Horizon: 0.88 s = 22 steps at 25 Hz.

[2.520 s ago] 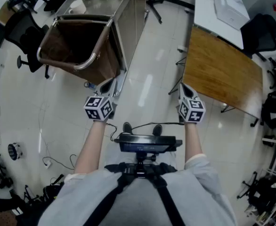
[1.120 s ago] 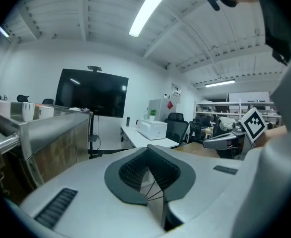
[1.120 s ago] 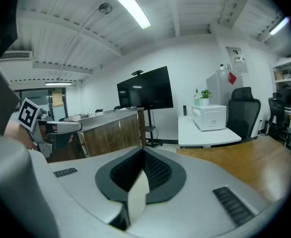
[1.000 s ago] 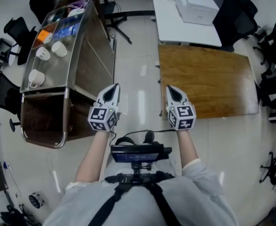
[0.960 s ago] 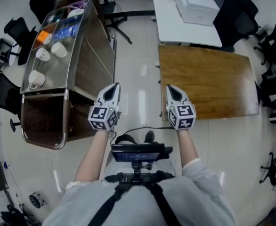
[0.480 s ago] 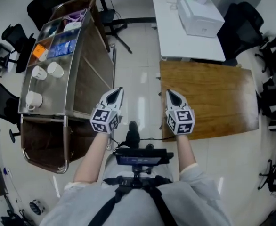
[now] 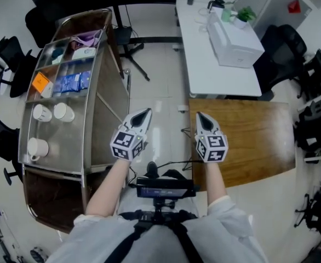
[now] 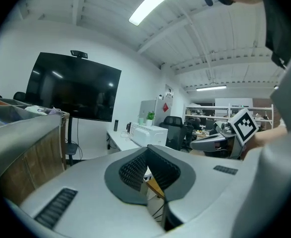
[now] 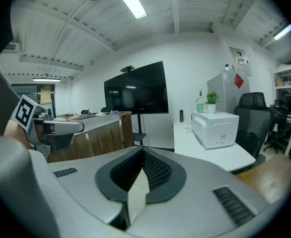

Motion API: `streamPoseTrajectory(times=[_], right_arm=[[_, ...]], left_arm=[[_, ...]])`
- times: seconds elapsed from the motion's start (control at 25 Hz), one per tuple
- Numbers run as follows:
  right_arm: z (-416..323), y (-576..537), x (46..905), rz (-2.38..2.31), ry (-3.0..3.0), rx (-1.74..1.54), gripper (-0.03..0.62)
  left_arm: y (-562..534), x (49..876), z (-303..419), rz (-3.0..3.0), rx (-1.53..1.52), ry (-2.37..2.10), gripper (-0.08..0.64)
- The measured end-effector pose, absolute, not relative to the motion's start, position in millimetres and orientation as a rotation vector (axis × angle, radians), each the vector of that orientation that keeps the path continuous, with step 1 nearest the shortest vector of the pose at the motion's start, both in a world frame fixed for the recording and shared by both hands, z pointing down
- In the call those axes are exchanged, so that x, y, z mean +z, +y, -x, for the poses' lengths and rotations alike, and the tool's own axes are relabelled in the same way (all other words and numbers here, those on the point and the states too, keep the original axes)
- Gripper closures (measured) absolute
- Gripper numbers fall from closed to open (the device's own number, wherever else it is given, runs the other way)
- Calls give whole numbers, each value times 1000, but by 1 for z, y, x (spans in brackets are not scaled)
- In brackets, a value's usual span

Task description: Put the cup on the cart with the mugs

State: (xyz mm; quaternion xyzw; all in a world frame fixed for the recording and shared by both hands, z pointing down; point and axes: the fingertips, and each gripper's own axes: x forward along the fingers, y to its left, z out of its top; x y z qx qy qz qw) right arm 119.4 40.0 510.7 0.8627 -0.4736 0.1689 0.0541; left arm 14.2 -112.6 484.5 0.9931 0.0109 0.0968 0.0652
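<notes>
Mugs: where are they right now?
Head view, left side: three white mugs sit on the steel cart top, just below the blue packets.

A glossy pale floor [image 7: 160, 81] lies beside a long white worktop [image 7: 196, 53], with a bare wooden table [image 7: 253, 136] next to it. Black office chairs [image 7: 284, 43] stand around the edges. A large dark screen [image 8: 71, 86] stands before white walls, and strip lights [image 8: 155, 1] cross the ribbed white ceiling [image 9: 195, 14].

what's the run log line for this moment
left gripper: shut, empty | right gripper: shut, empty | position: aisle between cart and wooden table | mugs: three on cart top | cup: none held
</notes>
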Motion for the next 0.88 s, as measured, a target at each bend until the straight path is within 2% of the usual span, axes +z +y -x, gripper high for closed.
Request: streamPoseTrajectory(times=[0.44,0.88], right_arm=[[-200,-12,509,-2622,-1401,545,589],[-344,-58,516,-2645,-1415,582,589]], left_arm=[[-162,488,-87,-3000,323,65,555],[-209,485,-239,-3016,389,103,555]])
